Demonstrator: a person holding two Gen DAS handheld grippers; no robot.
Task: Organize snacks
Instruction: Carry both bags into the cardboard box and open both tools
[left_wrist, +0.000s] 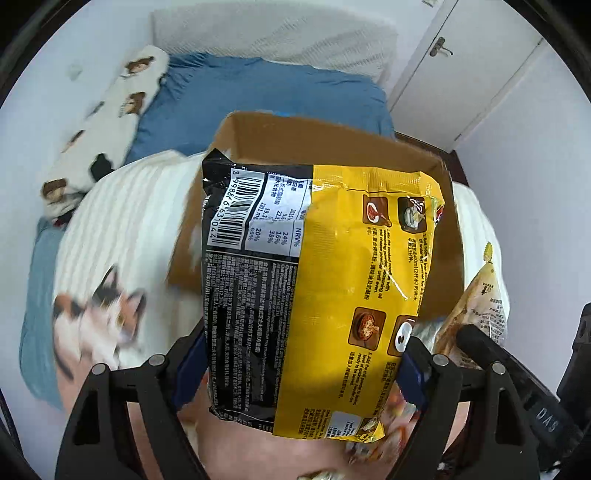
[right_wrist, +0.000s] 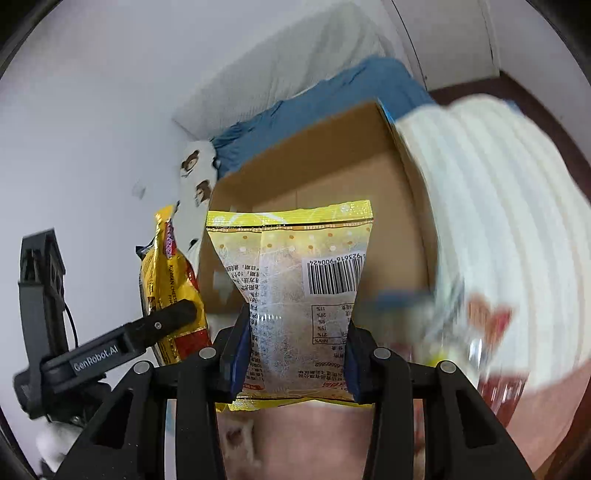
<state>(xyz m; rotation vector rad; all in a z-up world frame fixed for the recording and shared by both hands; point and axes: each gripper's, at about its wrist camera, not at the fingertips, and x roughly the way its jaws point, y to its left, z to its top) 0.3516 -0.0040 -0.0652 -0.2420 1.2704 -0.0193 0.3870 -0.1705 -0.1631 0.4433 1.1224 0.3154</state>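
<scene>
My left gripper (left_wrist: 299, 365) is shut on a large yellow and black noodle packet (left_wrist: 314, 288), held upright in front of an open cardboard box (left_wrist: 332, 144). My right gripper (right_wrist: 293, 354) is shut on a pale yellow, partly clear snack bag (right_wrist: 295, 280) with a barcode, held before the same box (right_wrist: 325, 173). In the right wrist view the left gripper (right_wrist: 173, 314) and its noodle packet (right_wrist: 166, 280) show at the left. In the left wrist view the right gripper's snack bag (left_wrist: 476, 306) shows at the right edge.
The box sits on a bed with a white striped blanket (left_wrist: 122, 229), a cat-print cover (left_wrist: 99, 317) and blue sheet (left_wrist: 266, 92). A white wall is on the left, a white door (left_wrist: 461, 70) at the back right. More wrapped snacks (right_wrist: 491, 332) lie blurred at right.
</scene>
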